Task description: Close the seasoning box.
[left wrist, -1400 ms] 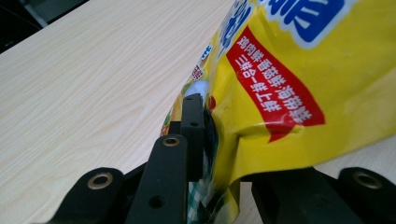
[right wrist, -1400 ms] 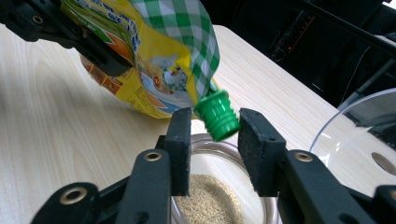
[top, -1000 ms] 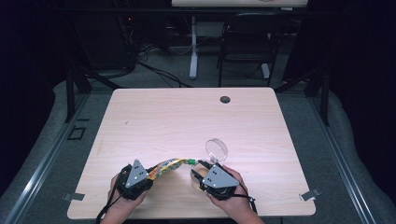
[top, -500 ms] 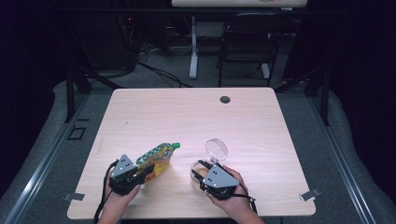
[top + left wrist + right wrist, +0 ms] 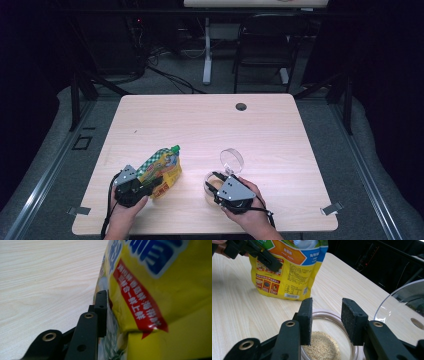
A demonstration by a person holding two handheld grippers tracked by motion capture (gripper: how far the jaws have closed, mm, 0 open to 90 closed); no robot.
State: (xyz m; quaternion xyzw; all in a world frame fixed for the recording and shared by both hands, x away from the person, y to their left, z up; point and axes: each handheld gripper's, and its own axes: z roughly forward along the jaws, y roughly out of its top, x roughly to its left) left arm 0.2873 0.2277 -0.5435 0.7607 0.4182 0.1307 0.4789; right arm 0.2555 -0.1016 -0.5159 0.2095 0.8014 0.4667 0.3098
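Left gripper [image 5: 159,179] low at table, jaws just easing around pouch [image 5: 161,167]; right gripper [image 5: 213,181] jaws straddling jar [image 5: 329,340] rim.

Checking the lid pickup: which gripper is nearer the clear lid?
Right. The right gripper is at the jar, just beside the clear lid; the left gripper holds the yellow pouch, farther off.

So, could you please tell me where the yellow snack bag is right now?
In the high view the yellow plastic snack bag stands on the near-left part of the light wooden table, at the left claw, left of the clear glass jar.
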